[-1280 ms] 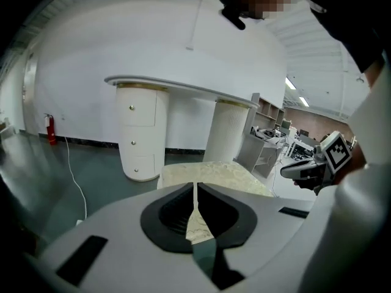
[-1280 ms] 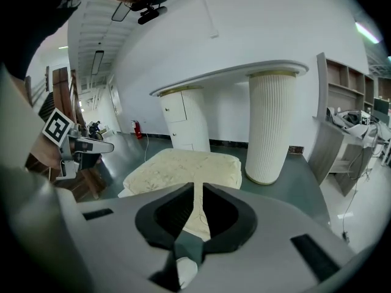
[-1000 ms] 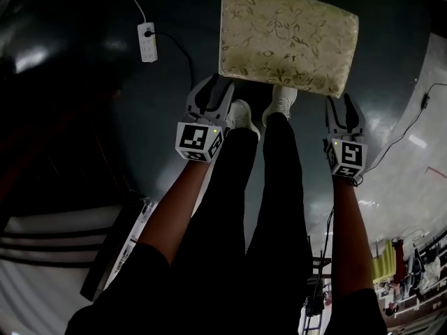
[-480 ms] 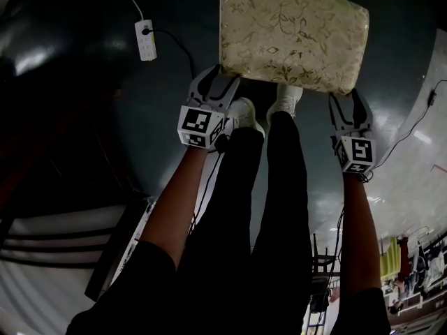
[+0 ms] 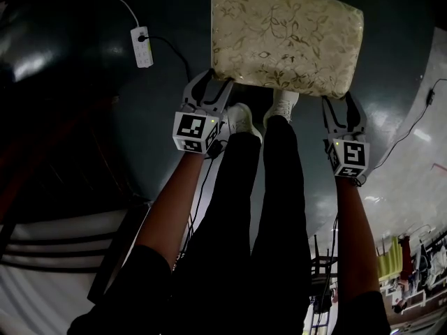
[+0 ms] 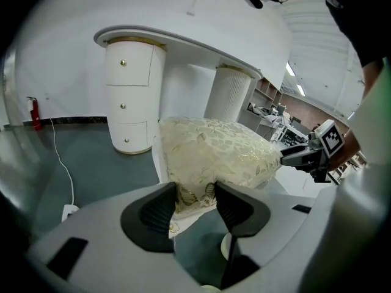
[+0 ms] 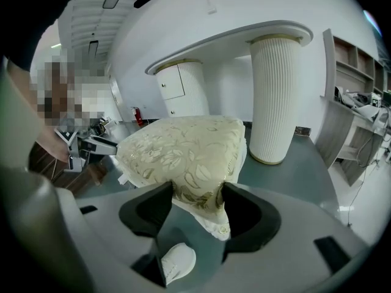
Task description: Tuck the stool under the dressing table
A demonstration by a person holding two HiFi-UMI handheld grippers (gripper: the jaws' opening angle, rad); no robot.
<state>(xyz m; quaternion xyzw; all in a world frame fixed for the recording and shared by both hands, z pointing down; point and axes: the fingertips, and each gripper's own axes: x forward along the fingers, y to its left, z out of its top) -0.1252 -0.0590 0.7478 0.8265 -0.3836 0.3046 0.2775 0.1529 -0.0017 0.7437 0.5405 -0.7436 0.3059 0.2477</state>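
On the dark green floor (image 5: 157, 93), the stool (image 5: 286, 37) with its gold floral cushion stands just in front of the white dressing table (image 6: 183, 41), facing the gap between the drawer pedestal (image 6: 128, 96) and the fluted column (image 7: 278, 96). The left hand-held gripper (image 5: 213, 82) sits at the cushion's near left corner with its jaws wide and that corner between them. The right hand-held gripper (image 5: 340, 107) straddles the near right corner, equally wide. The person's white shoes (image 5: 241, 117) stand by the stool's near edge. A power strip (image 5: 142, 46) lies well apart, left.
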